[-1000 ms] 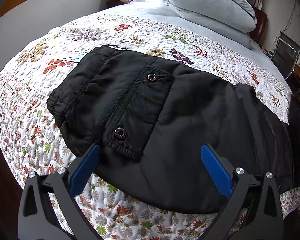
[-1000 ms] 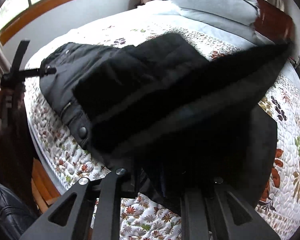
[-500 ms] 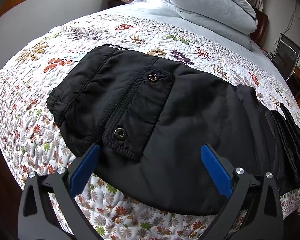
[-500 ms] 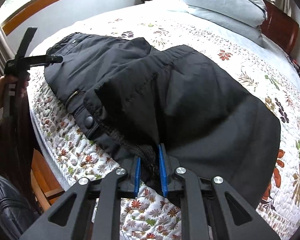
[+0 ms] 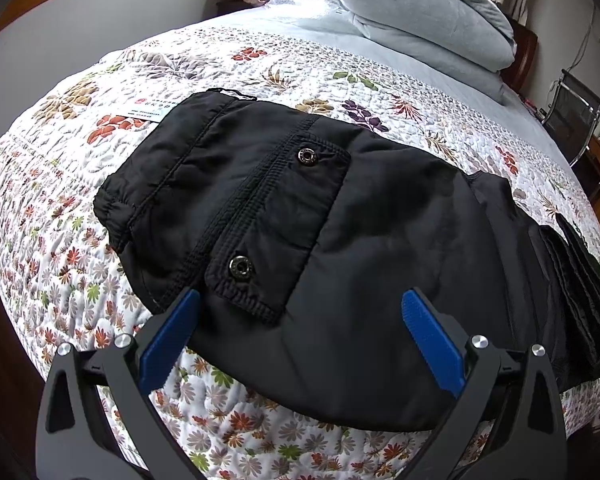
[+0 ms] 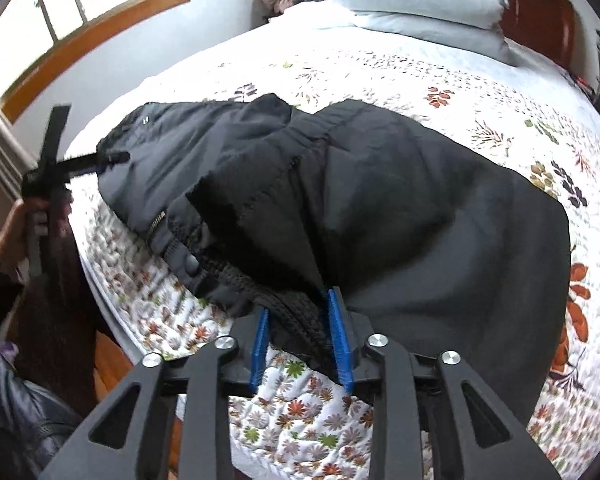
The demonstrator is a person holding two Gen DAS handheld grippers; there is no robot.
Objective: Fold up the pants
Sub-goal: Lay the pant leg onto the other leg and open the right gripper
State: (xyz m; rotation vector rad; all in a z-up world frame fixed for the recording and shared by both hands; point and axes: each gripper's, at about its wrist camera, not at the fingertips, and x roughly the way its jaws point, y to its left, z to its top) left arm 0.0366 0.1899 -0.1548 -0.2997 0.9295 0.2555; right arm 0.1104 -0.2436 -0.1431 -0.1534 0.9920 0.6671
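The black pants (image 5: pixel 340 248) lie folded across the near edge of the bed, on the floral quilt (image 5: pixel 60 208), with the waistband end to my left and two metal snaps on a pocket flap facing up. My left gripper (image 5: pixel 300 332) hangs just above the near edge of the garment, its blue fingers (image 5: pixel 168 336) spread wide and grasping nothing. My right gripper (image 6: pixel 300 332) sits at the folded pants' near edge; its jaws are opening, with a bunched ribbed cuff between the blue fingers (image 6: pixel 340 340). The right pad touches the fabric, and a gap shows at the left pad. In the right wrist view a hand (image 6: pixel 16 232) holds the left gripper's handle at the bedside. Grey pillows (image 5: pixel 432 12) are stacked at the head of the bed.
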